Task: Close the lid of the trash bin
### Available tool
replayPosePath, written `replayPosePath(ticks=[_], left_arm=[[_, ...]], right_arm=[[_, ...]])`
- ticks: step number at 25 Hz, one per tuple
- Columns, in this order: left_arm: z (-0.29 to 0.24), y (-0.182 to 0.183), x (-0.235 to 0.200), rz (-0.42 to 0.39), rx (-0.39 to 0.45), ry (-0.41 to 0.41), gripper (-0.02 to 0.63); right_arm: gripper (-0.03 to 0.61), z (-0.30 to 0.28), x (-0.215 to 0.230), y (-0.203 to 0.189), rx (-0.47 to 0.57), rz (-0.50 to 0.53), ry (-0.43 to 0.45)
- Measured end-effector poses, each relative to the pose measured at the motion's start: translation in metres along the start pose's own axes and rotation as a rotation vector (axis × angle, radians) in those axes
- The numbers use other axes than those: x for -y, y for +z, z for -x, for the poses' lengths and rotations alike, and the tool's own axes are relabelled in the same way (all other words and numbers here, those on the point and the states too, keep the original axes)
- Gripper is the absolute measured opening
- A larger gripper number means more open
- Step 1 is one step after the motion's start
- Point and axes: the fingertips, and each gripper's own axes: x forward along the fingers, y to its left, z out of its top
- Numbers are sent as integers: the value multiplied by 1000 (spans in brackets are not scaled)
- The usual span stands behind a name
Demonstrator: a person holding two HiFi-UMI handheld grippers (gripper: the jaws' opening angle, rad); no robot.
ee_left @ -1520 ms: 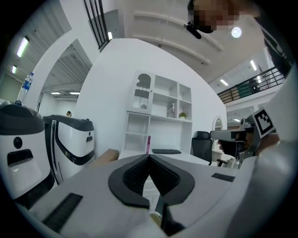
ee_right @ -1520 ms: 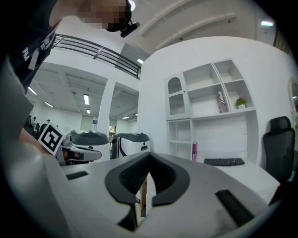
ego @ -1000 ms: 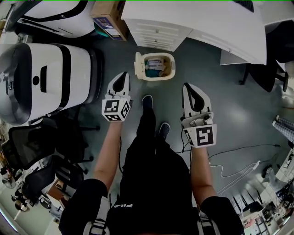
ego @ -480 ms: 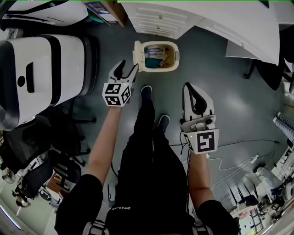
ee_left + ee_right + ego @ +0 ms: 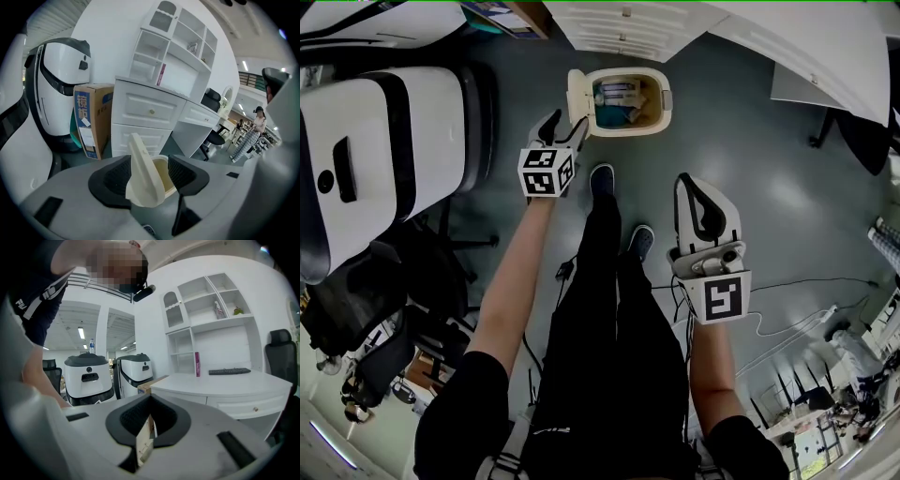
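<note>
Jaws on the left gripper (image 5: pixel 561 129) had just swung wide as it dropped to the floor-standing trash bin (image 5: pixel 633 132), straddling its upright lid (image 5: pixel 143 173) without pinching, so pushing it shut looked next. Right gripper (image 5: pixel 694 185) hung back, closed on nothing. Big white machine (image 5: pixel 384 141), drawer cabinet (image 5: pixel 623 28), cardboard box (image 5: pixel 91 119) nearby; only the shoe (image 5: pixel 601 178) sat close.

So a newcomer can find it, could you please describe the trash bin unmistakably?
Start at the white drawer cabinet at the top of the head view. On the grey floor just before it stands a small cream trash bin. It alone is open-topped, its lid raised upright, rubbish showing inside.
</note>
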Motion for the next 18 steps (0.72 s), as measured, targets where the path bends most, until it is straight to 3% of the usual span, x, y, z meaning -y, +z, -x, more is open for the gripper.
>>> replayPosePath(ticks=[4, 10, 18], left_arm=[[-16, -18, 0, -3, -39, -16, 253], [-27, -15, 18, -2, -4, -98, 253], [-50, -16, 51, -87, 10, -164, 253]], right_arm=[[5, 0, 6, -16, -23, -17, -22], [5, 1, 14, -33, -39, -33, -44], [5, 6, 22, -56, -52, -45, -63]])
